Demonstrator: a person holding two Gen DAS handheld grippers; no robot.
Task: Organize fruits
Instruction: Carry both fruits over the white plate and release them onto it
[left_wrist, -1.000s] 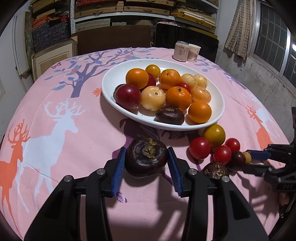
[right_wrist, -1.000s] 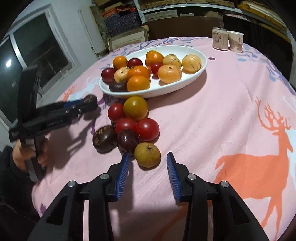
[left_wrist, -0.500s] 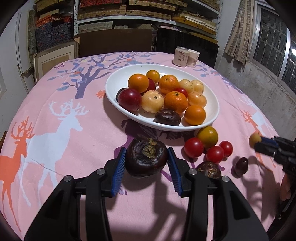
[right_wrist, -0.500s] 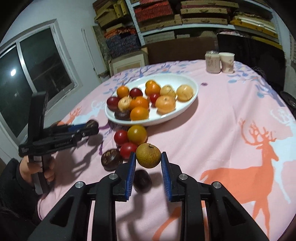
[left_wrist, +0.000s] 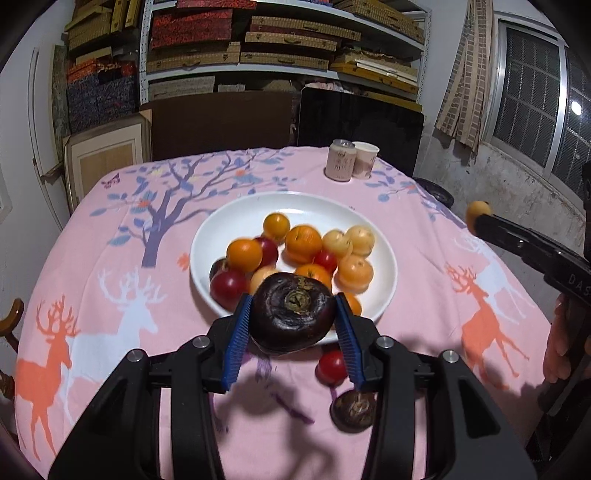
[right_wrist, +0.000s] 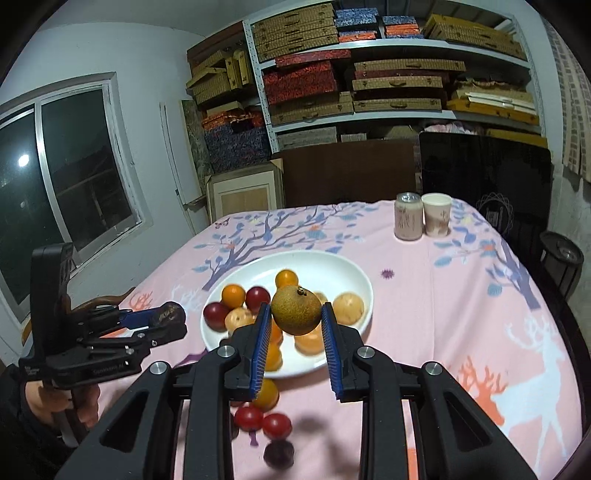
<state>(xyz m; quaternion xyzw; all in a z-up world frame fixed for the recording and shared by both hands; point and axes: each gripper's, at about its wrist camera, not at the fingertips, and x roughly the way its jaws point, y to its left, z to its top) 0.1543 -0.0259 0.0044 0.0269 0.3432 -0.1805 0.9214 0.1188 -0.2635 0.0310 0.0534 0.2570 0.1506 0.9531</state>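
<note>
Both claws are clenched on fruit as I look out along them. Nearest in the left wrist view, my left claw (left_wrist: 293, 323) grips a dark purple round fruit (left_wrist: 291, 316) between its blue pads, stem end facing the camera, held above the near rim of the white plate (left_wrist: 384, 240). Below it, on the pink deer-print surface (left_wrist: 110, 288), lie a red tomato (left_wrist: 331, 365) and, nearer still, a second dark fruit (left_wrist: 352, 408). My right claw (right_wrist: 293, 325) pinches a brown, rough-skinned round fruit (right_wrist: 296, 310), also raised in front of the plate. Beneath it on the cloth I see a yellow-orange fruit (right_wrist: 266, 395), two red tomatoes (right_wrist: 262, 421) just beside each other, and a blurred dark plum (right_wrist: 279, 454) nearest of all.

Farther on, the plate carries a heap of oranges, red plums and pale yellow fruits, touching one another. At the left edge of the right wrist view, a hand (right_wrist: 55, 406) holds the other claw's handle. Beyond the plate, towards the far right of the surface, a pink can (right_wrist: 407, 216) and a paper cup (right_wrist: 436, 214) stand side by side. Behind everything, shelves (right_wrist: 369, 74) hold stacked woven boxes.
</note>
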